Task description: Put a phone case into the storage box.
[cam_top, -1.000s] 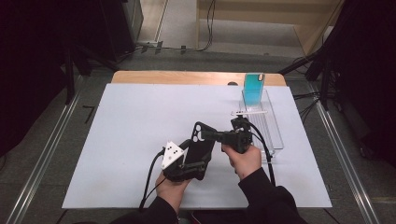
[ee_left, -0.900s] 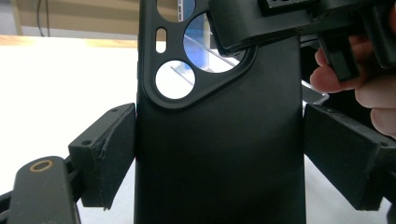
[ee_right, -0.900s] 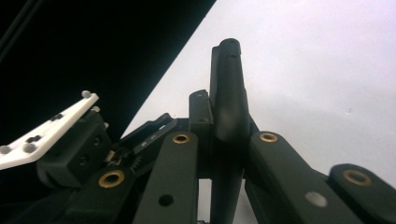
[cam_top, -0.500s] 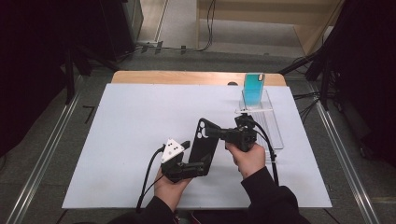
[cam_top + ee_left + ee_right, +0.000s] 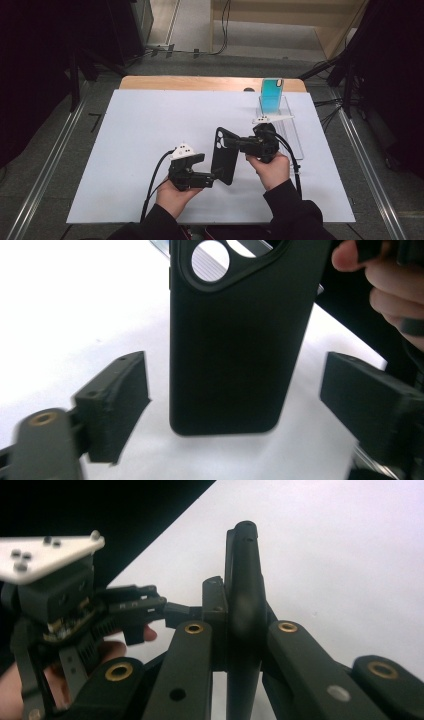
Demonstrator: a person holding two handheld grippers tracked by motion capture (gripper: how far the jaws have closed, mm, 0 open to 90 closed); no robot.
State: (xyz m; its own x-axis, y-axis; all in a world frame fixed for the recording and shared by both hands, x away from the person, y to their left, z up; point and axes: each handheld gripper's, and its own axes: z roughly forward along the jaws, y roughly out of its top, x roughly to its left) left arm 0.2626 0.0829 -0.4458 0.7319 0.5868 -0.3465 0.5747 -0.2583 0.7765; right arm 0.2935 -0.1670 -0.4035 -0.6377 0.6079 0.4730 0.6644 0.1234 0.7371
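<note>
A black phone case (image 5: 225,156) with a camera cutout hangs just above the white mat, its back toward my left gripper. My right gripper (image 5: 235,144) comes in from the right, shut on the case's upper part; in the right gripper view its pads (image 5: 216,611) clamp the case (image 5: 243,570) edge-on. My left gripper (image 5: 219,177) reaches in from the left at the case's lower end. In the left gripper view the case (image 5: 235,340) stands between the wide jaws of the left gripper (image 5: 245,400). Gaps show on both sides, though the jaws have just closed slightly.
A teal phone case (image 5: 272,92) stands upright in a clear acrylic stand (image 5: 287,125) at the back right of the white mat (image 5: 140,130). A wooden table edge (image 5: 190,82) runs behind the mat. Cables trail from both grippers toward the person.
My left gripper has shifted a little to the left and risen slightly. The right gripper and the black case have stayed about where they were.
</note>
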